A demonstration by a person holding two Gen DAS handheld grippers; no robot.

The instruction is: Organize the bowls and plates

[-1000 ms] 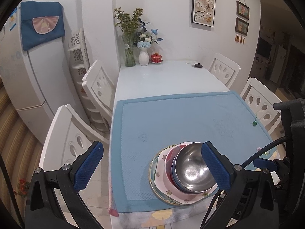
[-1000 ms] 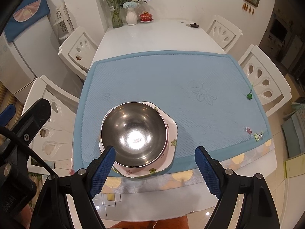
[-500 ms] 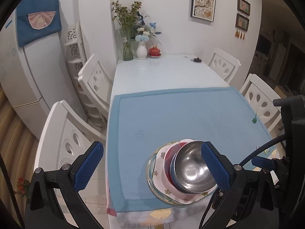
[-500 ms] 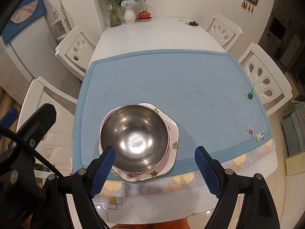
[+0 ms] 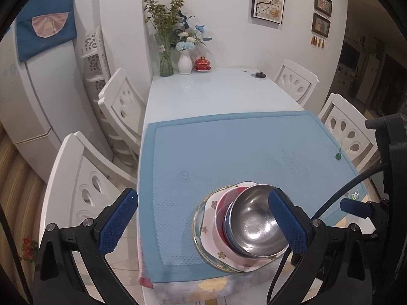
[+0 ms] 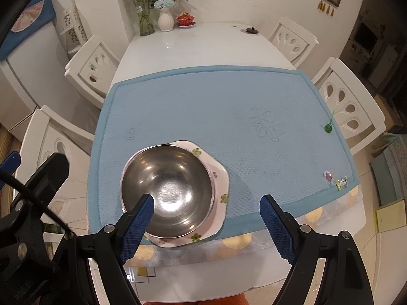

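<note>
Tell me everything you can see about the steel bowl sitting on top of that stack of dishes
The steel bowl is round, shiny bare metal, empty and upright, with light glare on its bottom. It sits topmost in a stack, nested in a blue-rimmed bowl and a red one, above flower-patterned plates on the blue mat near the table's front edge. Neither gripper appears to grip it.

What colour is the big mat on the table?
Light blue mat, with a faint embossed flower; the right wrist view shows it best.
</note>
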